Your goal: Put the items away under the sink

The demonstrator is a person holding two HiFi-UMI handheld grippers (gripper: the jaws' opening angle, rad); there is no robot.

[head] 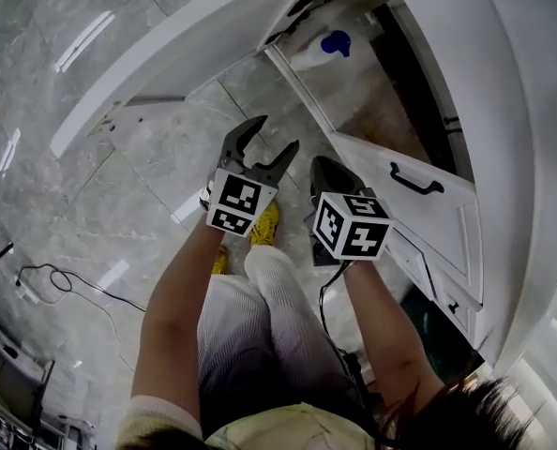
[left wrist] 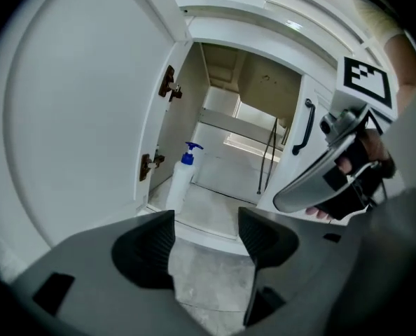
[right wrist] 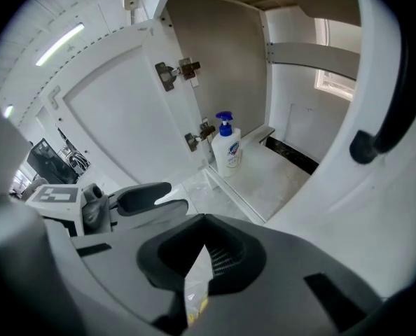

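The cupboard under the sink is open, and one soap bottle with a blue pump stands inside it. The bottle is upright on the cupboard floor, at the left side, just beside the hinges of the left door. So one item looks put away. The left gripper is in front of the cupboard with its jaws wide apart, and there is nothing between them. The right gripper is next to it with its jaws pressed together, and it holds nothing either. No other item shows up in any view, so it is hard to say how much is left. Maybe more things have to be fetched from somewhere else, or maybe the job is nearly over and only the doors need closing. The rest of the cupboard floor is bare, so there is lots of room. Thin hoses hang down at the back. The right door with its black handle swings out close to the right gripper and could get bumped. On the grey floor there are the person's yellow shoes and a thin wire far off to the left.
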